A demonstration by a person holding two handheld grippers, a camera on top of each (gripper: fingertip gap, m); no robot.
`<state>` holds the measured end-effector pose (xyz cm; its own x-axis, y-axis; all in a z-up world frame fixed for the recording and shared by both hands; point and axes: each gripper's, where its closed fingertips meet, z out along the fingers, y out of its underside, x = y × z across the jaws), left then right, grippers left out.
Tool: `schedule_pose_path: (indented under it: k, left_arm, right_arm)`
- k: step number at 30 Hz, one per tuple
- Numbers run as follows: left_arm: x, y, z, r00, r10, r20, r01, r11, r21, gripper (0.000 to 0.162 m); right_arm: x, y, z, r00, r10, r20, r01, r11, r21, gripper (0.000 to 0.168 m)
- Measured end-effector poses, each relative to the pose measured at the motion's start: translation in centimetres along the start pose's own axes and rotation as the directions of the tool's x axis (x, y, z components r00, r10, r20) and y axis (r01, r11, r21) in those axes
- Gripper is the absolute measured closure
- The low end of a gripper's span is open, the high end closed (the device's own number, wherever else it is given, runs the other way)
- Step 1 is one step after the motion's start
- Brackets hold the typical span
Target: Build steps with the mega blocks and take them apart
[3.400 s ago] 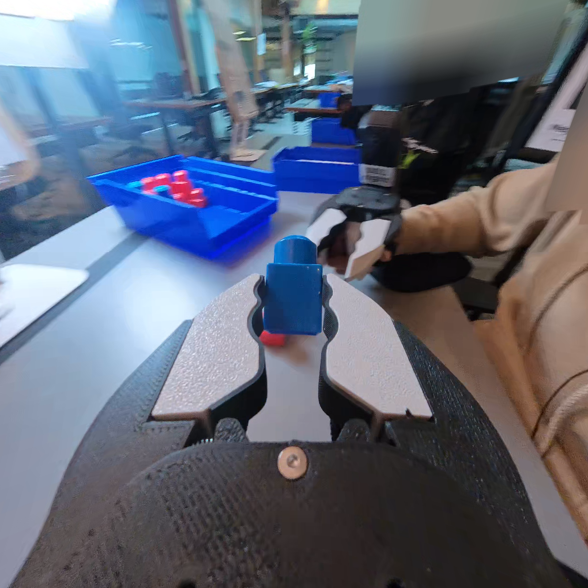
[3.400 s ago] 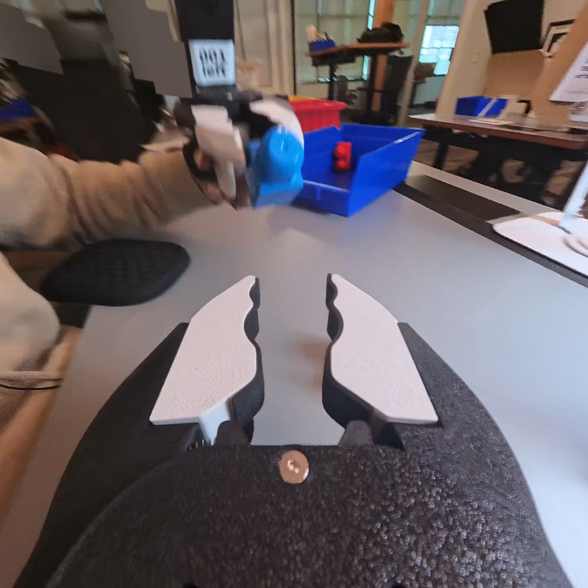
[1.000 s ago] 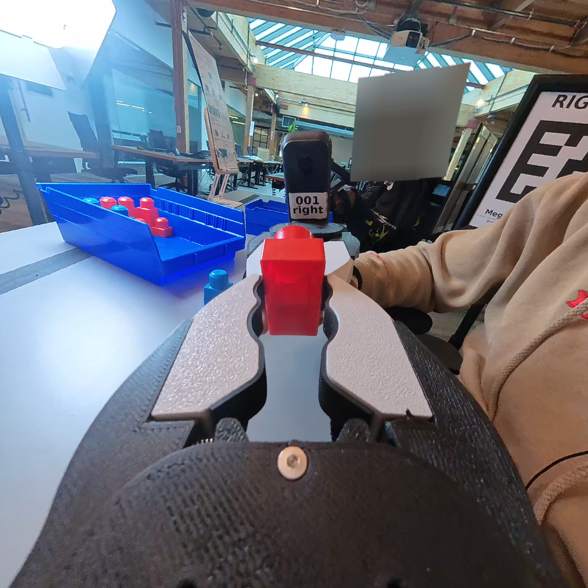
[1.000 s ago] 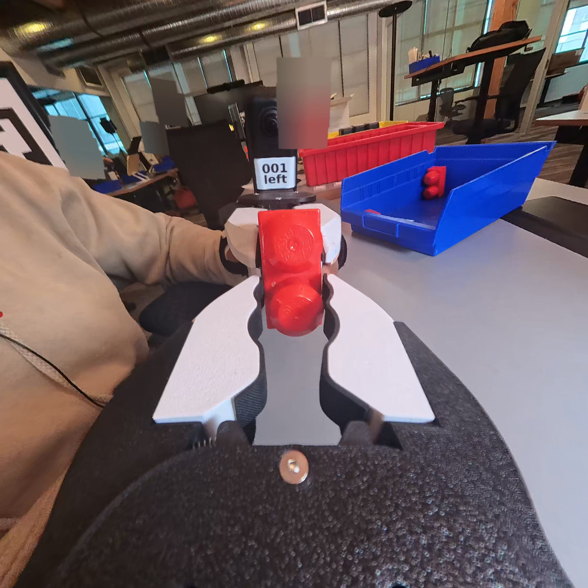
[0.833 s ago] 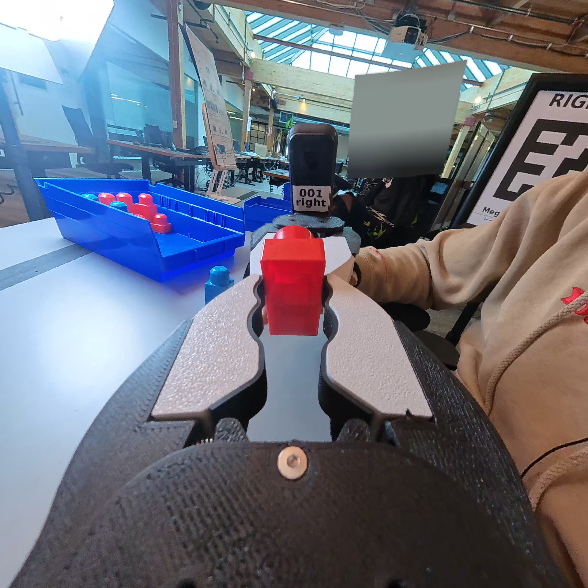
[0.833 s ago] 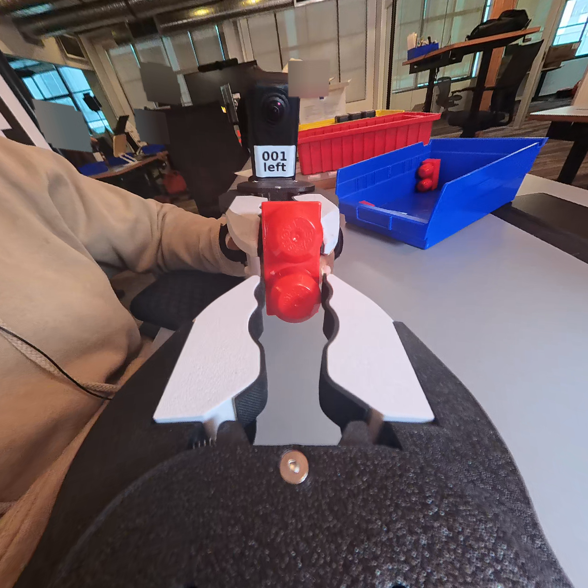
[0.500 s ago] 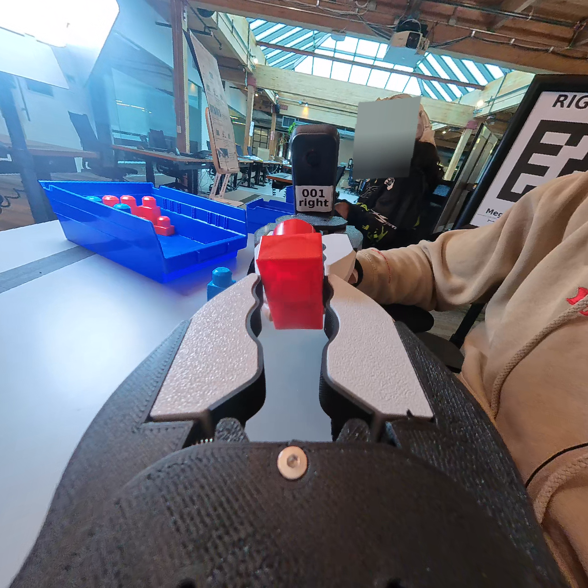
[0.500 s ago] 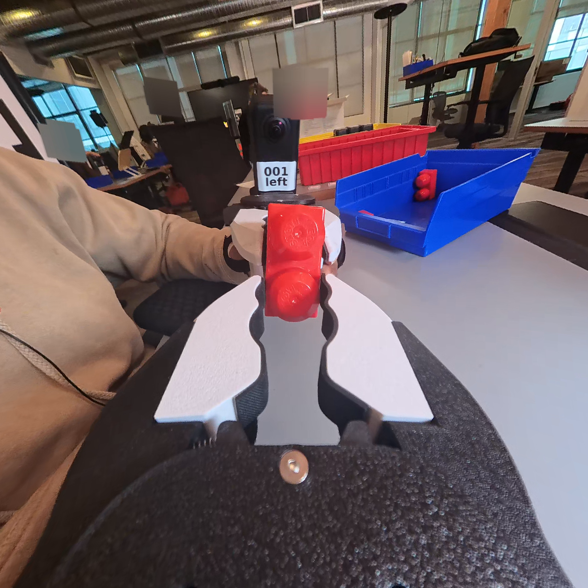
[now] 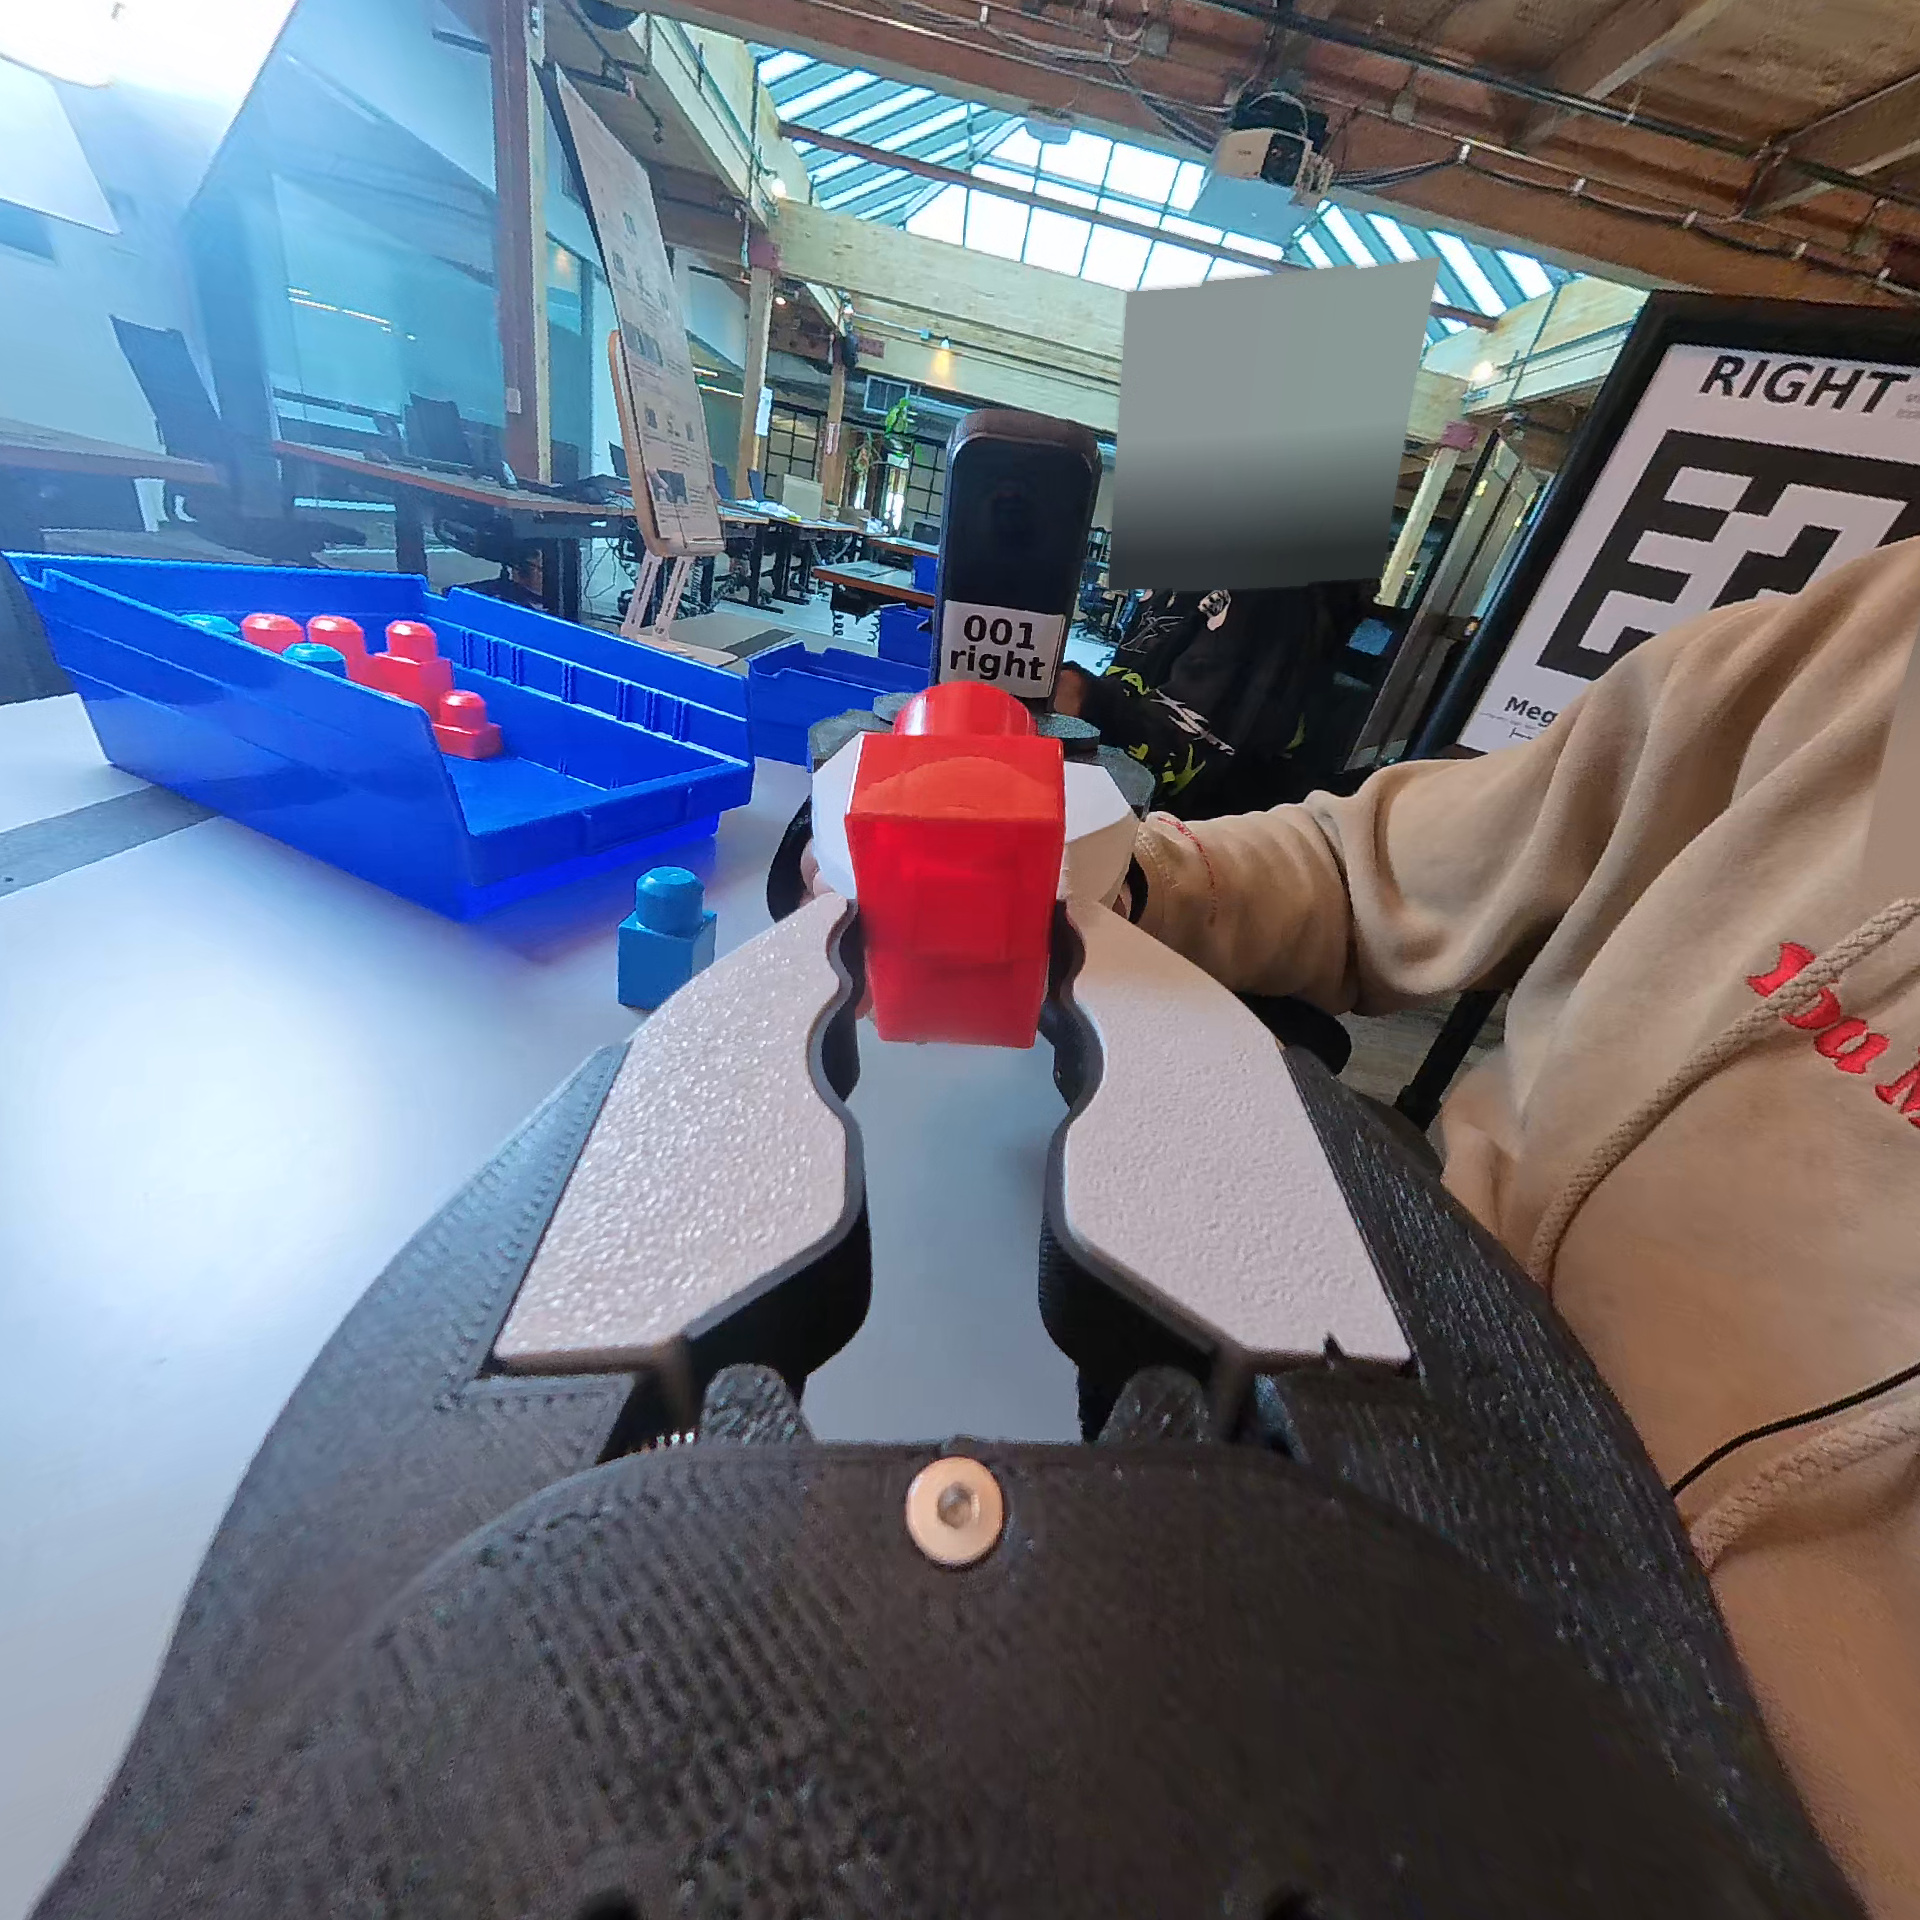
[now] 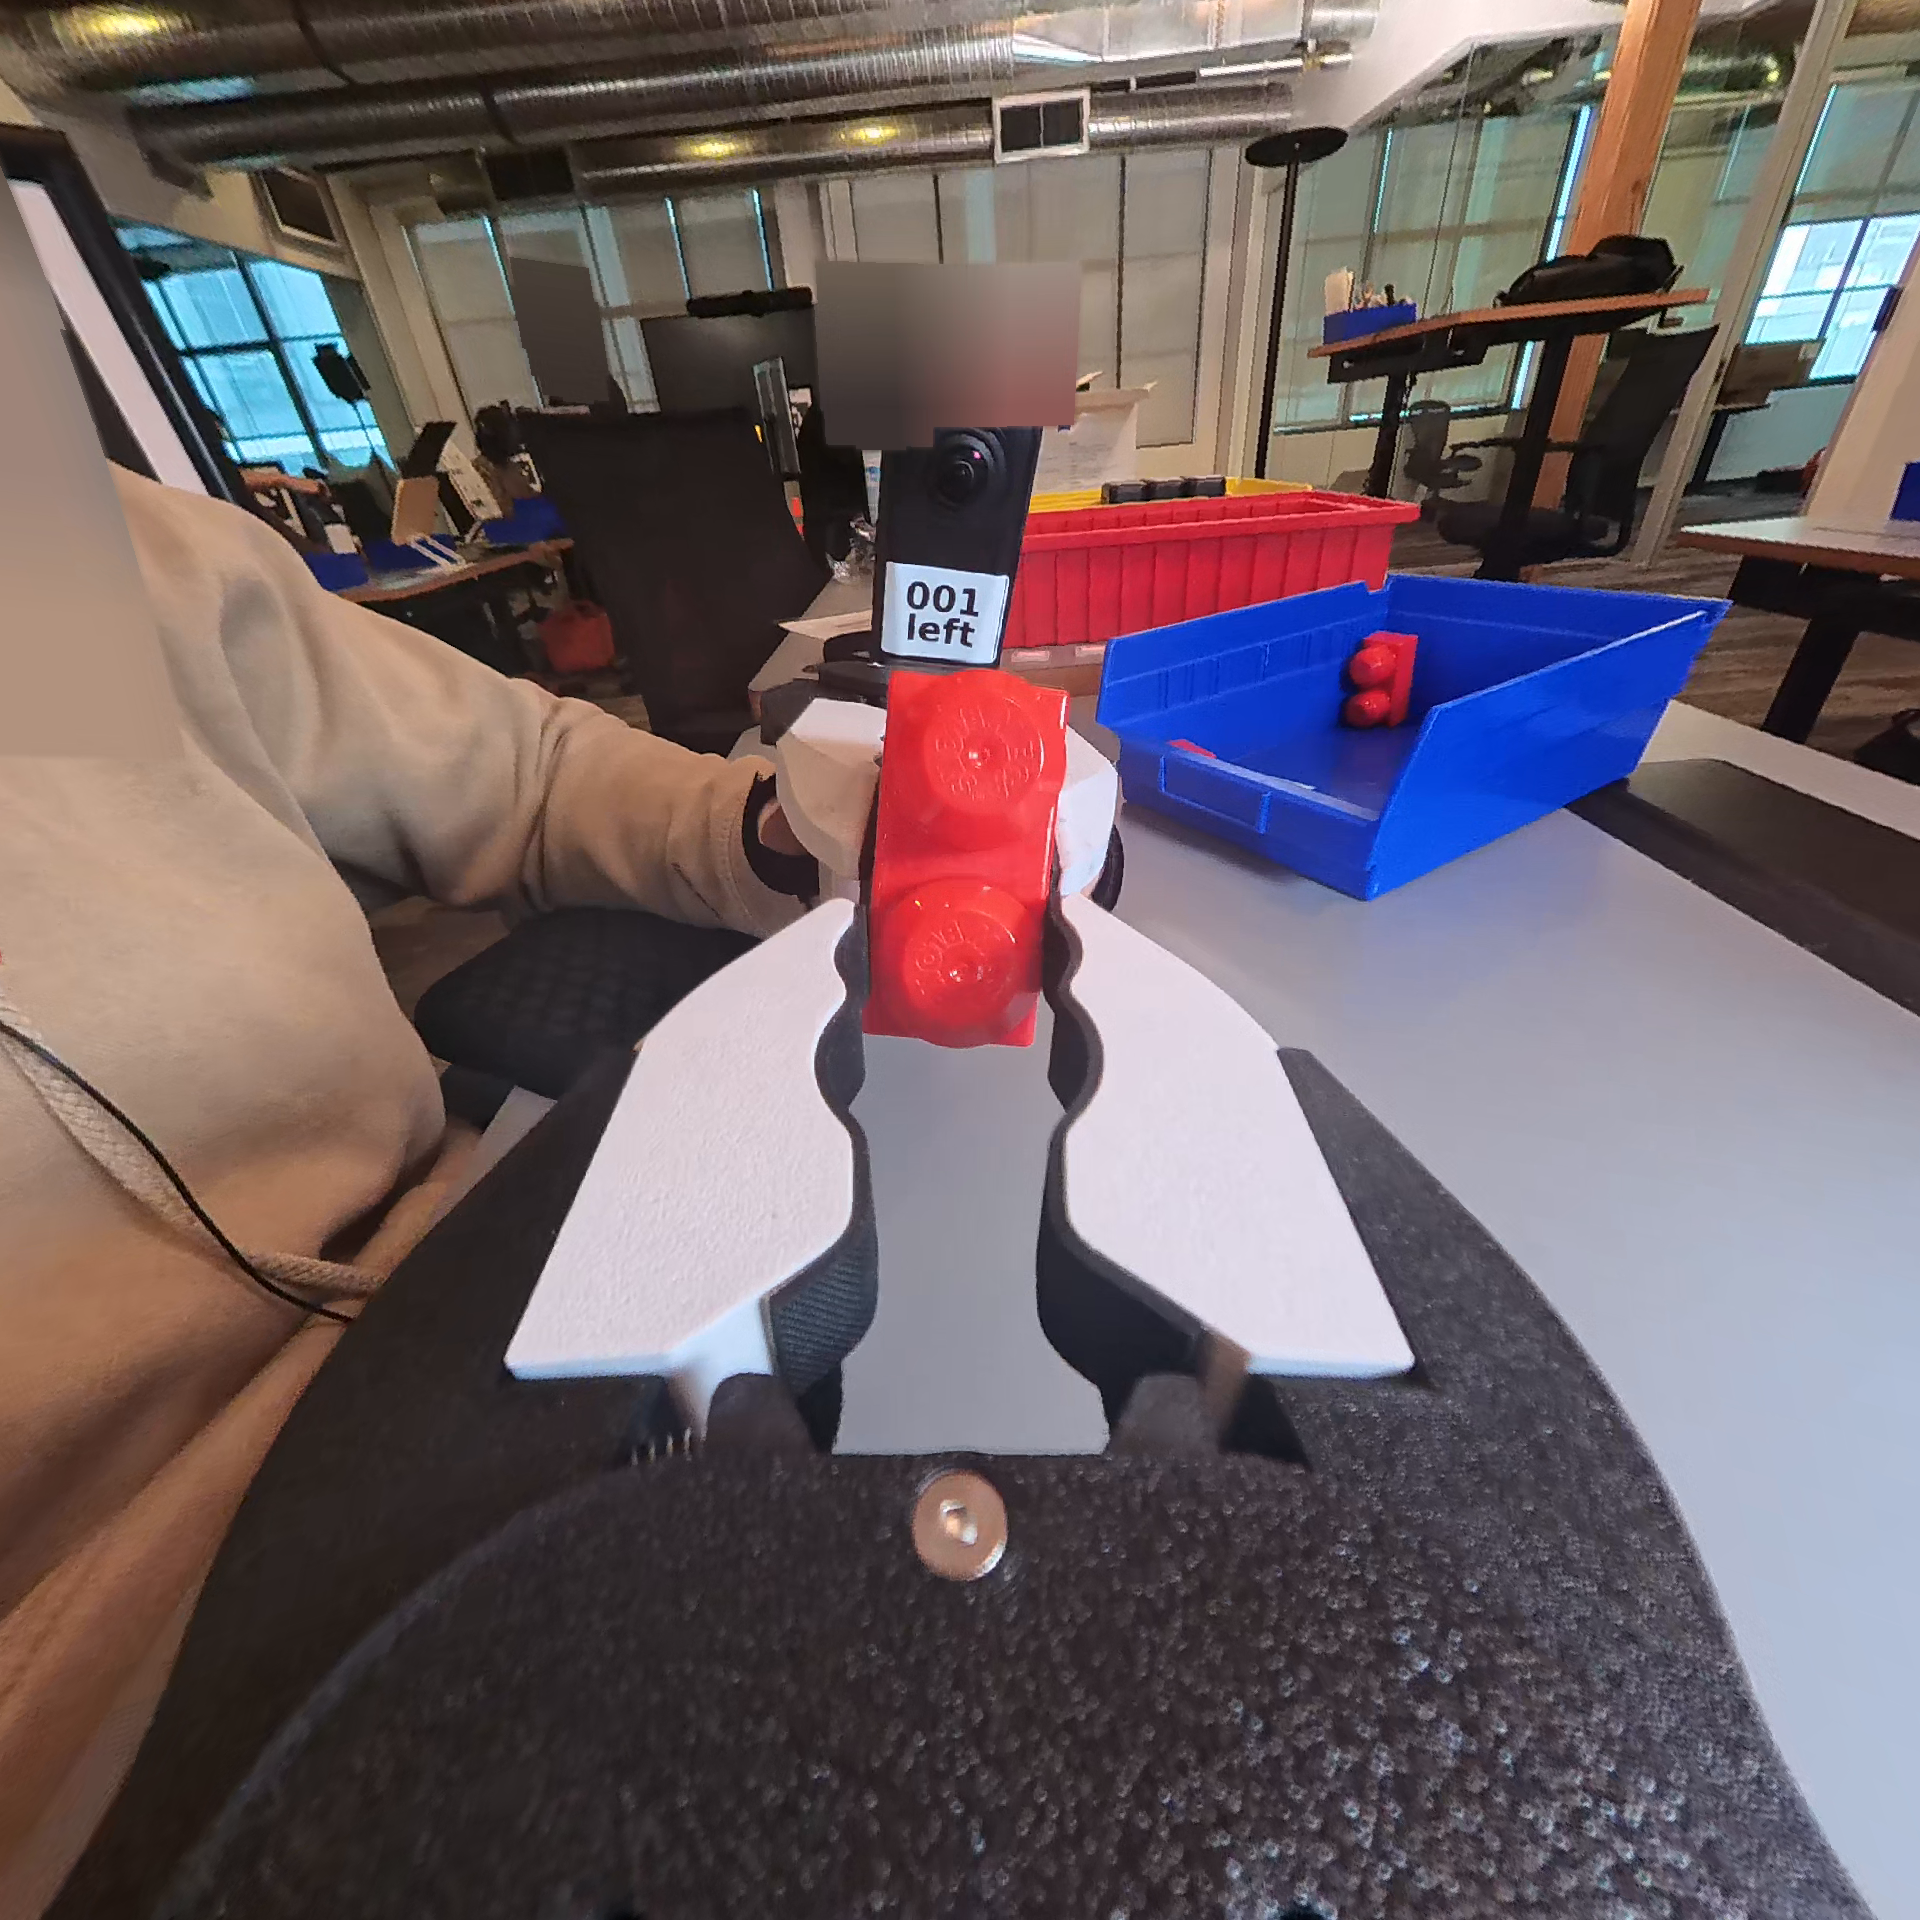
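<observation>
Clamped from both ends by left gripper (image 9: 951,966) and right gripper (image 10: 951,971), red block (image 9: 951,894) now tilted more than a moment ago.

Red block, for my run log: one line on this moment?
red block | held by left hand-held gripper and right hand-held gripper | above table

Behind the red block (image 9: 951,894), the right claw (image 9: 966,831) is mostly hidden, its fingertips unseen. The blue bin (image 9: 416,790) walls hide the lower parts of the blocks inside.
</observation>
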<state>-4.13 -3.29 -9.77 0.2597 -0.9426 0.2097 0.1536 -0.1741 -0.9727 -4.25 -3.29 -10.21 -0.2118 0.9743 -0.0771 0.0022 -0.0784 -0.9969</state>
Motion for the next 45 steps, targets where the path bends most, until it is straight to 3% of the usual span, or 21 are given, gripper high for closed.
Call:
schedule_pose_path:
  k: [3,5,8,10,13,16,24,26,29,31,33,35,37,39,45]
  left_arm:
    - [0.0,0.2,0.0,1.000,0.014,0.005,-0.014,1.000,-0.021,0.128]
    - [-0.3,0.2,-0.1,0.998,0.048,0.031,-0.047,0.998,-0.031,0.128]
    - [-1.1,0.2,-0.5,0.993,0.083,0.084,-0.078,0.995,-0.059,0.128]
    - [-1.6,0.6,-0.7,0.988,0.109,0.110,-0.098,0.990,-0.101,0.128]
    - [-2.1,1.6,-0.6,0.985,0.120,0.128,-0.099,0.982,-0.161,0.128]
    - [-2.4,3.1,-0.2,0.983,0.132,0.126,-0.102,0.969,-0.226,0.128]
    - [-2.7,4.9,-0.1,0.981,0.151,0.120,-0.109,0.948,-0.300,0.128]
    - [-2.9,5.3,-0.2,0.982,0.146,0.118,-0.103,0.945,-0.309,0.128]
    - [-2.9,5.5,-0.2,0.983,0.139,0.118,-0.097,0.946,-0.310,0.128]
    - [-2.8,5.2,-0.2,0.984,0.141,0.112,-0.102,0.949,-0.298,0.128]
    - [-2.7,4.7,-0.2,0.985,0.136,0.109,-0.102,0.957,-0.272,0.128]
    - [-2.4,4.2,-0.2,0.987,0.123,0.103,-0.096,0.966,-0.239,0.128]
    - [-2.2,3.6,-0.1,0.986,0.127,0.104,-0.103,0.971,-0.215,0.128]
    - [-1.8,3.2,-0.1,0.987,0.130,0.100,-0.108,0.974,-0.200,0.128]
    - [-1.1,4.0,0.2,0.992,0.103,0.067,-0.083,0.966,-0.246,0.128]
  right_arm:
    - [0.0,0.3,0.0,1.000,0.001,0.001,-0.001,0.999,-0.042,0.136]
    - [0.5,0.1,-0.7,0.999,-0.038,-0.023,0.036,0.995,-0.091,0.127]
    - [3.2,-1.4,-3.8,0.981,-0.128,-0.147,0.104,0.982,-0.158,0.122]
    - [5.6,-0.9,-6.7,0.948,-0.211,-0.237,0.139,0.947,-0.289,0.121]
    - [8.3,3.1,-11.1,0.919,-0.297,-0.260,0.094,0.805,-0.586,0.119]
    - [10.2,6.9,-14.7,0.915,-0.301,-0.269,-0.026,0.621,-0.783,0.114]
    - [12.8,10.6,-17.2,0.934,-0.276,-0.226,-0.131,0.325,-0.937,0.106]
    - [12.9,11.8,-16.8,0.948,-0.248,-0.197,-0.117,0.303,-0.946,0.125]
    - [12.4,11.4,-15.7,0.957,-0.217,-0.192,-0.102,0.367,-0.924,0.131]
    - [11.4,7.9,-12.9,0.958,-0.226,-0.177,-0.012,0.585,-0.811,0.132]
    - [9.0,2.5,-9.6,0.969,-0.187,-0.161,0.068,0.830,-0.553,0.132]
    - [5.7,-2.1,-7.4,0.990,-0.106,-0.096,0.076,0.960,-0.268,0.132]
    - [3.5,-3.6,-5.8,0.997,-0.050,-0.061,0.042,0.992,-0.119,0.132]
    - [2.1,-3.0,-4.2,0.999,-0.009,-0.046,0.006,0.999,-0.054,0.131]
    - [0.8,0.7,-1.1,0.998,0.056,-0.018,-0.058,0.994,-0.098,0.132]
